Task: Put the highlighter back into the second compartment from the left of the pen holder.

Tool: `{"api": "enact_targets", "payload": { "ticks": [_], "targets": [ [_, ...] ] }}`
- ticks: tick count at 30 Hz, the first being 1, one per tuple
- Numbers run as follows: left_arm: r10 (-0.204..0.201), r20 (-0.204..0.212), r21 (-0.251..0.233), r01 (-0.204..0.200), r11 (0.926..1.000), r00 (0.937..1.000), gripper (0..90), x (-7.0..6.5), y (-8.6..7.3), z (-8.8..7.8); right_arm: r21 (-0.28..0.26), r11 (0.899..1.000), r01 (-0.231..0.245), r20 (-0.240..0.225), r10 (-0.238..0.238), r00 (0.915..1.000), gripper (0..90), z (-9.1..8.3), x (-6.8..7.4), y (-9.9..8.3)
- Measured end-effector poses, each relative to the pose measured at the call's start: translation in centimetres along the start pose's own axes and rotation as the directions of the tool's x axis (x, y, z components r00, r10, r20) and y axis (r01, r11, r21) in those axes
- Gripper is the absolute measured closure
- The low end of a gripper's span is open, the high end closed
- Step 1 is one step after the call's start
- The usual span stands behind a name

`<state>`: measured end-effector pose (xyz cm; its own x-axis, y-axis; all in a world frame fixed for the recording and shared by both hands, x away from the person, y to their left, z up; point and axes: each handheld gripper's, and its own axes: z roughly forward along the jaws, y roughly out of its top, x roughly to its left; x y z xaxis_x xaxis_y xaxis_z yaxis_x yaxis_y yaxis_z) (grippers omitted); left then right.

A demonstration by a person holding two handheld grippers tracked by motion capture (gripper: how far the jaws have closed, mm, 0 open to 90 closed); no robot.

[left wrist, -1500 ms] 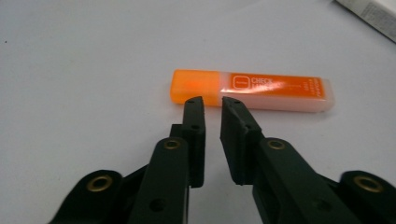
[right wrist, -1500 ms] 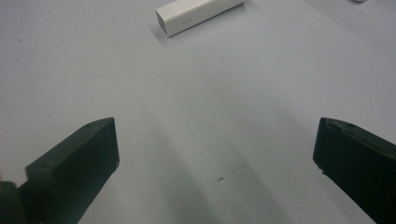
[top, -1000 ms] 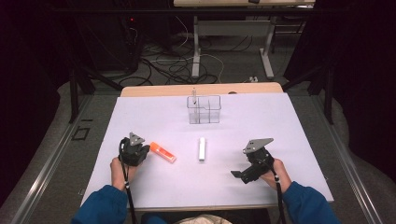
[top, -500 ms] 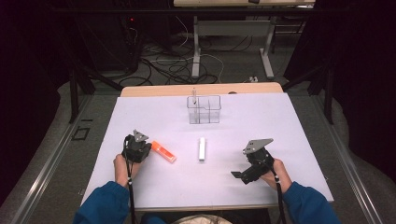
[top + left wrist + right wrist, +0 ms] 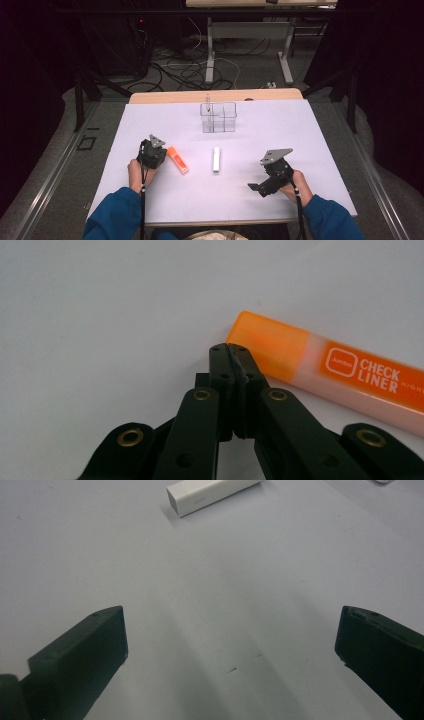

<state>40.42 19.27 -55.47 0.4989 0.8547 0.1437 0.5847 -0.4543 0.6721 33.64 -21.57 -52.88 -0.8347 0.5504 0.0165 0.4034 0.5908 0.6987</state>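
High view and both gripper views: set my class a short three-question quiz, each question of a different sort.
1. True or false: the left gripper holds the orange highlighter.
2. Which gripper has its jaws wide apart? A) left B) right
3. Fill in: the white stick lies between the highlighter and the ____ gripper.

Key: 1 false, its shut tips sit at the highlighter's cap end with nothing between them. 2 B. 3 right.
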Motion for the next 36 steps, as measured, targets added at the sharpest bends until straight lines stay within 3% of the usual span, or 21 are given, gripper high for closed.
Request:
{"api": "enact_targets", "payload": {
  "ticks": [18,25,36],
  "targets": [
    [0.054,0.025,-0.016,-0.054,0.9984,0.9982,89.7,-1.3,1.5,1.7,-0.005,1.000,-0.014,0.014,0.014,0.9998,0.0,0.0,-0.2,-0.1],
    [0.057,0.066,-0.016,-0.056,0.9983,0.9962,89.7,-1.9,2.2,2.2,0.004,1.000,-0.006,0.000,0.006,1.0000,0.0,0.0,-0.2,-0.1],
    [0.078,0.090,-0.021,-0.077,0.9968,0.9928,89.7,-3.0,3.1,2.8,0.005,1.000,-0.016,0.008,0.016,0.9998,0.0,0.1,-0.2,-0.2]
  ]
}}
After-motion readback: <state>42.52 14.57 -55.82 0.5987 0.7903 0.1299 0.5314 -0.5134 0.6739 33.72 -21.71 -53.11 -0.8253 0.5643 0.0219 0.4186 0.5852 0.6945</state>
